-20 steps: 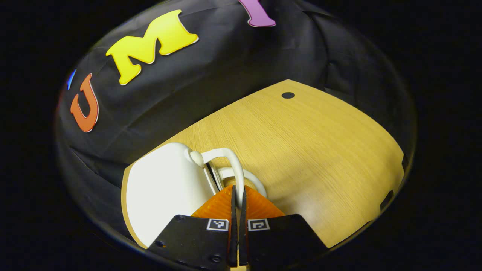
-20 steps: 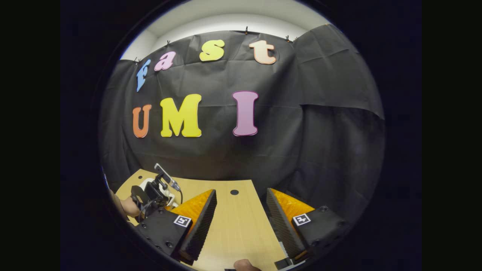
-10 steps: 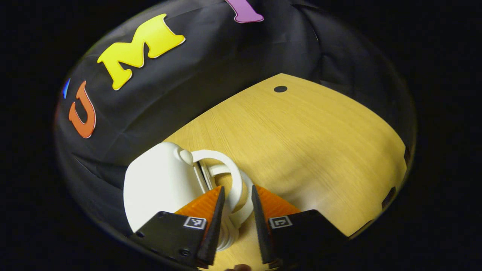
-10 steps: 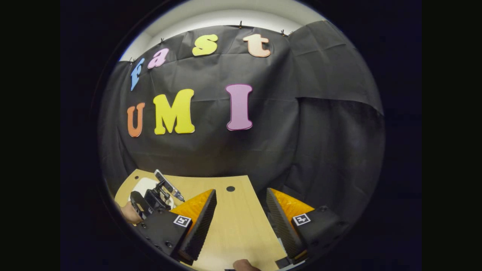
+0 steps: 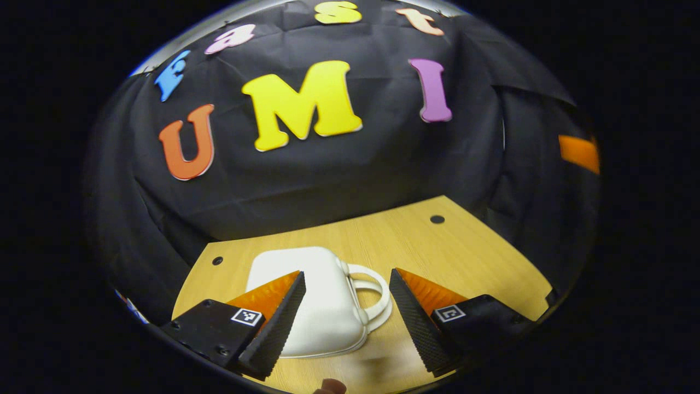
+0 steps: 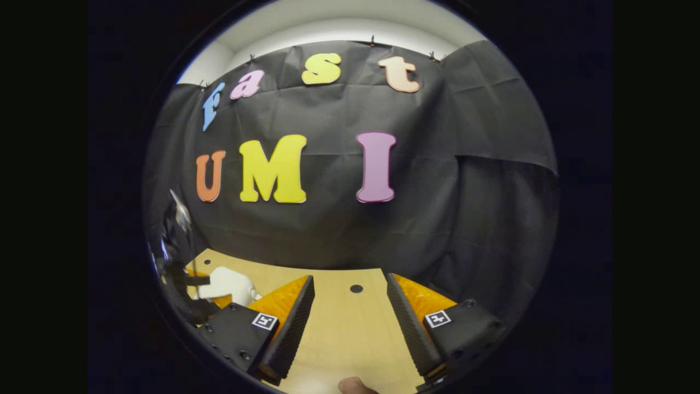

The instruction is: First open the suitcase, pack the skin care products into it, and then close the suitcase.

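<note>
In the left gripper view, the left gripper (image 5: 345, 298) is wide open and holds nothing. Just past its fingers a small white suitcase (image 5: 322, 306) lies flat on the wooden table (image 5: 470, 257). Its lid is shut and its two handles (image 5: 377, 298) lie together on the right side.

In the right gripper view, the right gripper (image 6: 350, 306) is open too, over bare table. The suitcase (image 6: 227, 282) peeks out far to the left.

I think the job is almost done, with the case closed. Next, both grippers may just need to back away.

I cannot see any skin care products. They could be inside. The suitcase's near left corner hides behind a finger.
</note>
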`<action>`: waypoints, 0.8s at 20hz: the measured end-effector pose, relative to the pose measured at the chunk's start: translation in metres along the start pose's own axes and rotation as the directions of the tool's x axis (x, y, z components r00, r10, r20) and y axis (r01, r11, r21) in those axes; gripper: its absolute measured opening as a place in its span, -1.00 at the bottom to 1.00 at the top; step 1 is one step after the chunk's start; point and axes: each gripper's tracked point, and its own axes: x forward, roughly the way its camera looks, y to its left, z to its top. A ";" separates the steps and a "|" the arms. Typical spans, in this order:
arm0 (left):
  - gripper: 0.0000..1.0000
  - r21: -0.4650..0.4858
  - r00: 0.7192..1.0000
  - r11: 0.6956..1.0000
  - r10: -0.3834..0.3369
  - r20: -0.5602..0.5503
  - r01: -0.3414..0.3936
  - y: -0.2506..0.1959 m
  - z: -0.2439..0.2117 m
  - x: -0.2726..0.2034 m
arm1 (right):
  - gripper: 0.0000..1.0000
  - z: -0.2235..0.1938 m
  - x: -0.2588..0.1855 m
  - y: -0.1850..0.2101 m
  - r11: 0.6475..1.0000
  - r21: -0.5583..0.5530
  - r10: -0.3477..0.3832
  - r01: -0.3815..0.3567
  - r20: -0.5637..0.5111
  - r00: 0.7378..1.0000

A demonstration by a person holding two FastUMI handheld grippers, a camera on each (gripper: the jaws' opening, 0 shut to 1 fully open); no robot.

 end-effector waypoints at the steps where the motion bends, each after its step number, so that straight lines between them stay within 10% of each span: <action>1: 0.96 -0.035 0.999 0.999 0.027 0.042 -0.025 0.016 0.017 -0.012 | 0.58 0.004 0.001 0.014 1.000 -0.007 0.018 -0.018 0.007 1.000; 9: 0.96 -0.129 0.947 0.976 0.202 0.249 -0.174 0.108 0.085 -0.093 | 0.58 0.033 0.004 0.116 0.988 -0.063 0.145 -0.141 0.065 0.987; 16: 0.96 -0.181 0.939 0.975 0.181 0.291 -0.132 0.093 0.088 -0.104 | 0.58 0.040 -0.012 0.153 0.977 -0.117 0.191 -0.180 0.092 0.977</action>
